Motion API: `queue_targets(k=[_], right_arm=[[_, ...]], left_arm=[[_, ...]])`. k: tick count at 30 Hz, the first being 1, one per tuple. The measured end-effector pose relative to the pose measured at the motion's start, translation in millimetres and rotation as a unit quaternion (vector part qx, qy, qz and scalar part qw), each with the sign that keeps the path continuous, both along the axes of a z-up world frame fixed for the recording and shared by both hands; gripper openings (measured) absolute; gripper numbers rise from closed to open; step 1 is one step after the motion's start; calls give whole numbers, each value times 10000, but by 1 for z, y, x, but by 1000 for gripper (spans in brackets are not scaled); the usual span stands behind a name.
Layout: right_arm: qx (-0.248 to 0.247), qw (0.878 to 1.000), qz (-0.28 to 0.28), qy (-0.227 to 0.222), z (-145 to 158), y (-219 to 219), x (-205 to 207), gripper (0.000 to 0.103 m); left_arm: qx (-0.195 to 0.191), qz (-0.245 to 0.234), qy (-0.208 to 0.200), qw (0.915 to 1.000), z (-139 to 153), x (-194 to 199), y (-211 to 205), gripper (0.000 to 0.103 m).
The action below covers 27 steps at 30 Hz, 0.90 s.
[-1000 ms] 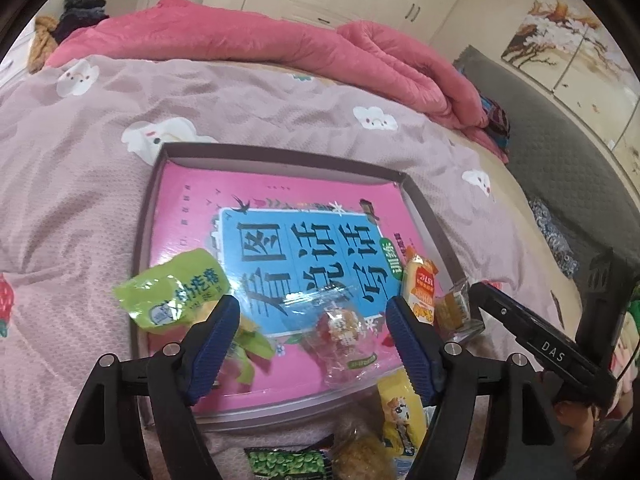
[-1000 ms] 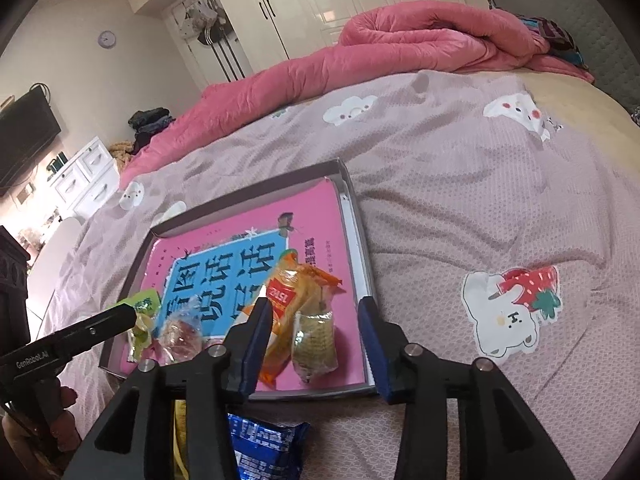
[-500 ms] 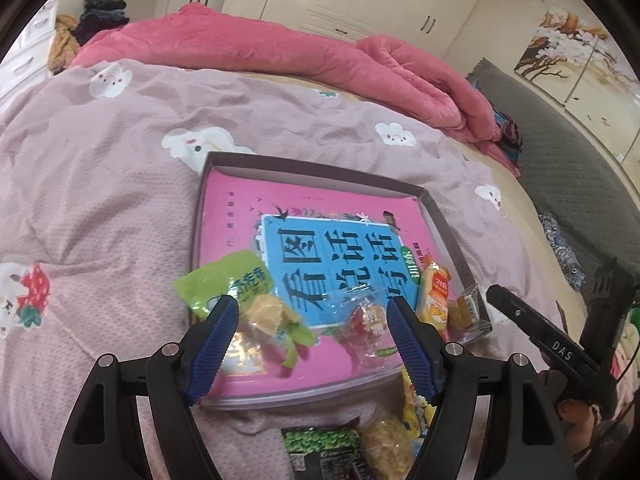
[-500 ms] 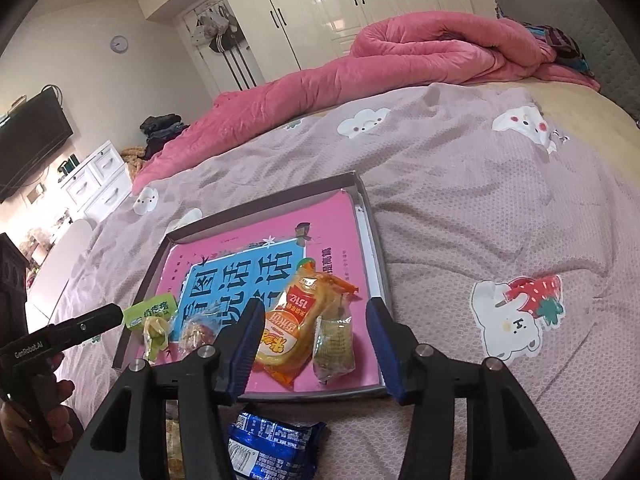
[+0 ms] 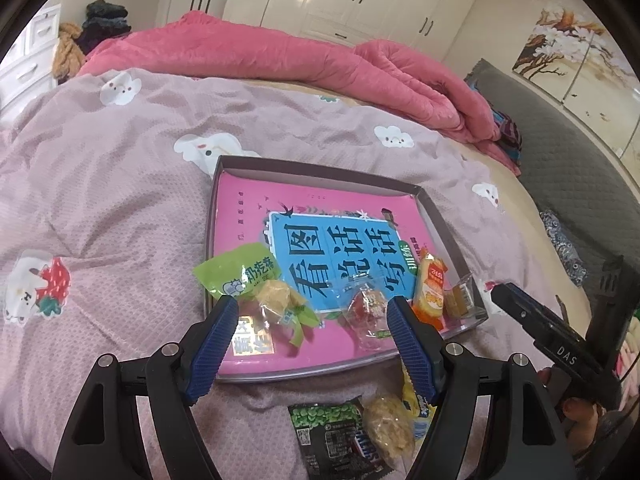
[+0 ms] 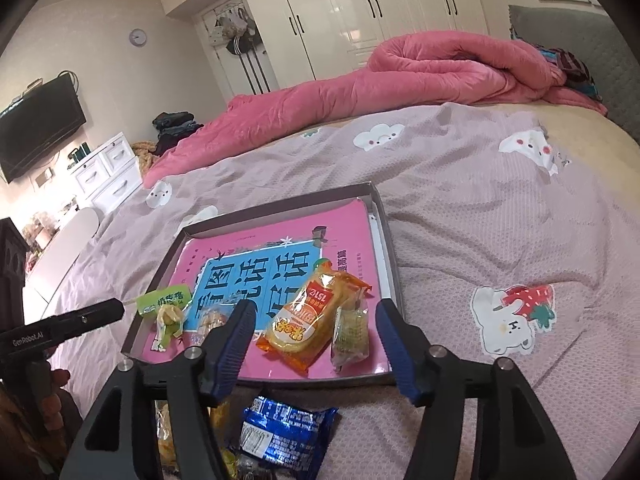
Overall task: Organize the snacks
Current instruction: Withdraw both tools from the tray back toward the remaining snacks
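Four snacks already lie along the near edge of the tray (image 6: pixel 384 216), low in both frames. My right tongs (image 6: pixel 312 330) are spreading, nothing pinched, the orange packet (image 6: pixel 308 320) lying loose beyond them. My left tongs (image 5: pixel 312 326) stand spread and empty. For the next pickup I'd drop toward the blue packet (image 6: pixel 286 428) at bottom centre, pinch its middle, then lift over the rim.
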State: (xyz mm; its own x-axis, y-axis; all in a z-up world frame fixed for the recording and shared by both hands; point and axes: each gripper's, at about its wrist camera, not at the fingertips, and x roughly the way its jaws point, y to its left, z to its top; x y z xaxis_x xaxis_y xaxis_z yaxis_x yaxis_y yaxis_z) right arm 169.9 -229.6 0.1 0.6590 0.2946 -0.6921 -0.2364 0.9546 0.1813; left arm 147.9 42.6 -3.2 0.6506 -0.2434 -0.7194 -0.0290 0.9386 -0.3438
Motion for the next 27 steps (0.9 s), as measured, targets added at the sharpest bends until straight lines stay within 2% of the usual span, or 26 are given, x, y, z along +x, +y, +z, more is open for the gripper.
queue_targets(k=[10, 27], right_arm=[[57, 10000, -34, 65, 0, -3, -12, 68], [-84, 9998, -69, 138, -3, 1, -37, 74]], left_arm=[[-80, -50, 182, 9998, -1, -11, 1, 79], [200, -81, 315, 9993, -4, -36, 0, 79]])
